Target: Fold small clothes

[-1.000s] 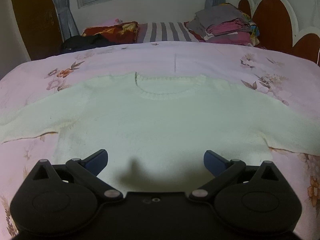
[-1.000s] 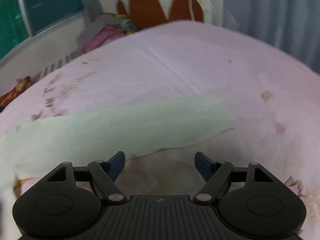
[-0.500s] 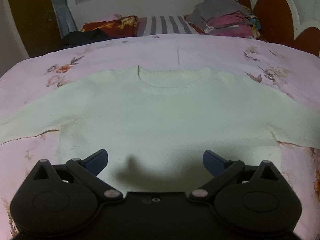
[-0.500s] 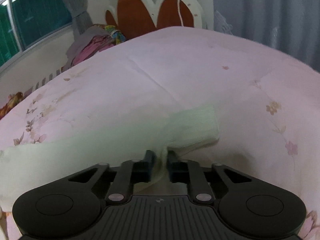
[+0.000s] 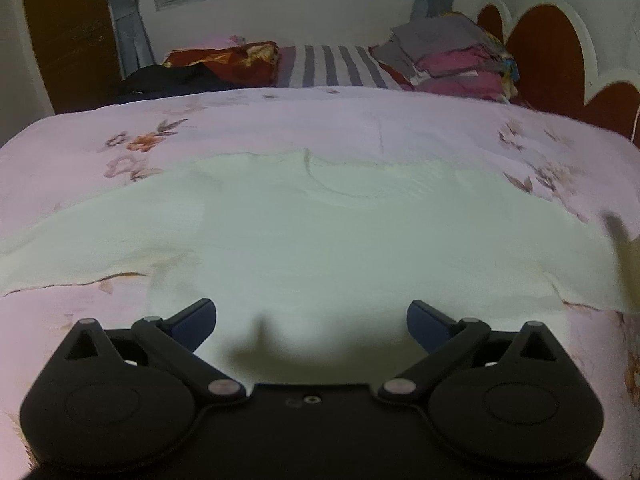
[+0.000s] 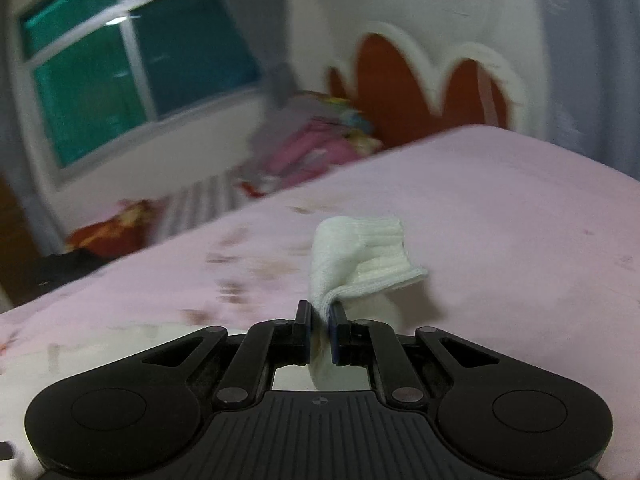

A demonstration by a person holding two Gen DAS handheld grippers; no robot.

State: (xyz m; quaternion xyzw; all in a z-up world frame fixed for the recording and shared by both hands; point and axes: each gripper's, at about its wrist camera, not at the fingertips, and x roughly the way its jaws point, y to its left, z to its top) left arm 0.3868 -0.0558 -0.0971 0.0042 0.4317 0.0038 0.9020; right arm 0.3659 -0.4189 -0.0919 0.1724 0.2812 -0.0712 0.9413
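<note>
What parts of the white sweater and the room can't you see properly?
- Sweater hem, left wrist view: hidden behind the left gripper.
- Its left sleeve end: cut off by the frame edge.
- Clothes pile, right wrist view: motion-blurred.
- Sleeve cuff: partly hidden between the right gripper fingers.

Both my grippers are matte black: the left gripper [image 5: 311,322] has dark blue fingertip pads [image 5: 197,318], round silver pivot pins and disc-shaped housings, and the right gripper [image 6: 320,322] adds a ribbed body with a small crosshair mark.
</note>
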